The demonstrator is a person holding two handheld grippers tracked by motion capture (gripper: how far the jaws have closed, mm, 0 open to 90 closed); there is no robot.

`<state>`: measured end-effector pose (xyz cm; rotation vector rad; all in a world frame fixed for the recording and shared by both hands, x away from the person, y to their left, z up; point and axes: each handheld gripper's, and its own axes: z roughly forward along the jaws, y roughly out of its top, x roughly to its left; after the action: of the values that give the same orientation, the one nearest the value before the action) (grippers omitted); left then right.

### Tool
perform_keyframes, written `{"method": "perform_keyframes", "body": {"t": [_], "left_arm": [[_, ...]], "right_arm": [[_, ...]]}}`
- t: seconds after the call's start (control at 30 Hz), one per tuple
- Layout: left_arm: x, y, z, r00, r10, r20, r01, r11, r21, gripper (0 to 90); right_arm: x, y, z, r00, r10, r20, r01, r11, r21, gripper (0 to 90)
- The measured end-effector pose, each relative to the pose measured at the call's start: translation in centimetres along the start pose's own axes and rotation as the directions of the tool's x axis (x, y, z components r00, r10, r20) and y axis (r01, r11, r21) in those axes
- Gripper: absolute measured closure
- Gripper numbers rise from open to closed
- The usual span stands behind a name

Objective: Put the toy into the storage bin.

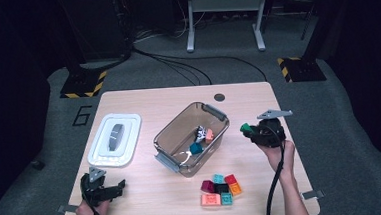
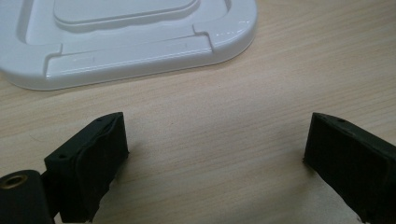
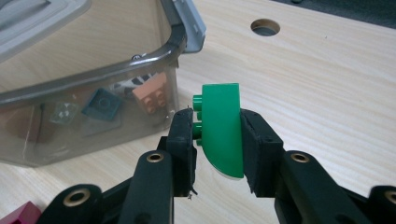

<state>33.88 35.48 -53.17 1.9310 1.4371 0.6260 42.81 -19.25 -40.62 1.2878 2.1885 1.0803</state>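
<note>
From the high view, the clear grey plastic bin holds a few blocks while seven bright toy blocks wait on the wooden table. Left gripper view: the left gripper gapes empty near the white plastic lid. Right gripper view: the right gripper clamps a green curved plastic block just beside the bin.

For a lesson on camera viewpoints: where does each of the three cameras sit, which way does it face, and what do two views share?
High view: above the table's near side, looking forward and down; both forearms enter below.
Left gripper view: on the left gripper, jaws open, facing the white lid.
Right gripper view: on the right gripper, clamping a green brick, facing the clear bin.
Shared: the bin in the high and right gripper views.
</note>
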Motion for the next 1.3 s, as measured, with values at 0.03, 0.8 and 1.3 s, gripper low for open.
{"method": "perform_keyframes", "body": {"t": [0.03, 0.8, 1.3], "left_arm": [[0.0, 0.0, 0.0, 1.0000, 0.000, 0.000, 0.000, 1.0000, 0.000, 5.9], [0.0, 0.0, 0.0, 1.0000, -0.001, 0.000, 0.001, 1.0000, -0.001, 5.9], [0.0, 0.0, 0.0, 1.0000, -0.001, 0.000, 0.001, 1.0000, 0.000, 5.9]], "right_arm": [[0.0, 0.2, -0.1, 1.0000, 0.003, 0.000, -0.003, 1.000, -0.002, 67.0], [0.1, 5.5, -0.4, 0.9994, -0.034, 0.001, 0.034, 0.999, -0.035, 67.0], [3.3, 8.0, 2.7, 0.9889, -0.112, -0.097, 0.111, 0.994, -0.011, 66.9]]}}
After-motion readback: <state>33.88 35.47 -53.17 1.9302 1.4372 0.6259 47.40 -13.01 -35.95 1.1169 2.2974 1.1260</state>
